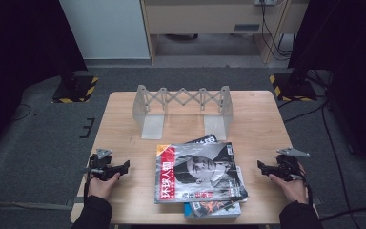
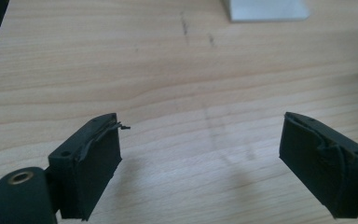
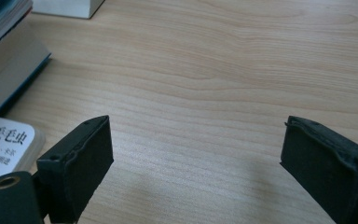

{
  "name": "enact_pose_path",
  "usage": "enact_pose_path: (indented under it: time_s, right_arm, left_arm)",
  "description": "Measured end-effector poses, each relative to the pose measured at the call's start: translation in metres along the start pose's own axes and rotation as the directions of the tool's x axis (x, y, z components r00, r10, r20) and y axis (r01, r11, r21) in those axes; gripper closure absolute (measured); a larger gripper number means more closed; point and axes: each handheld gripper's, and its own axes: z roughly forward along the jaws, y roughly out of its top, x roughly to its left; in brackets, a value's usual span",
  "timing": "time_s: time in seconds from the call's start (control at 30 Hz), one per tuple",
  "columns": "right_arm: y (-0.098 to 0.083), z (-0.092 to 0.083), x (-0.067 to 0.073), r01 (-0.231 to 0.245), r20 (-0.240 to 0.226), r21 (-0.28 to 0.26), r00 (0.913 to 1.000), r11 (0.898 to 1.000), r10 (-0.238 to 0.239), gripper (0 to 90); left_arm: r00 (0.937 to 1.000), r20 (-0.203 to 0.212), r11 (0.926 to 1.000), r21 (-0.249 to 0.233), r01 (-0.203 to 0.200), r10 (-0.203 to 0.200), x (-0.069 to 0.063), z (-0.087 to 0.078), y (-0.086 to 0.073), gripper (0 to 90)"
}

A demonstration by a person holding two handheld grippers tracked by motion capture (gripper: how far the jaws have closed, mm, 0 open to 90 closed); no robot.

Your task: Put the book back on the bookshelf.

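Bare table L & R of magazine stack; rack behind.

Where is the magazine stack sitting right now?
In the high view, the magazine stack lies at the table's near-centre edge, between both grippers, in front of the expandable rack.

- My left claw hangs over the table, its jaws spread wide with bare wood between them.
- One jaw rises at 7 o'clock, the other at 4 o'clock; both pads look worn, with frayed edges.
- A pale bookend foot lies at 1 o'clock, well apart.
- Faint dark scuffs mark the wood at 12 o'clock.
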Motion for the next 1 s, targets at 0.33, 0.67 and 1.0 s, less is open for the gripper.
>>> enact_pose_path:
  time_s: [0.33,0.67,1.0]
  right_arm:
    - [0.009,-0.016,0.007,-0.100,-0.043,-0.046,0.9943,0.994,0.098,10.3]
    - [0.017,-0.027,0.024,-0.076,-0.089,-0.096,0.9938,0.992,0.067,9.2]
    - [0.020,-0.039,0.040,-0.089,-0.177,-0.122,0.9820,0.989,0.067,9.0]
  left_arm:
    - [0.9976,0.066,0.9984,-0.052,0.023,-0.020,-0.017,-0.015,0.003,13.0]
    - [0.9884,0.143,0.9911,-0.115,0.067,-0.050,-0.033,-0.032,0.003,16.3]
    - [0.9696,0.245,0.9905,-0.134,0.030,0.004,-0.056,-0.037,-0.001,20.7]
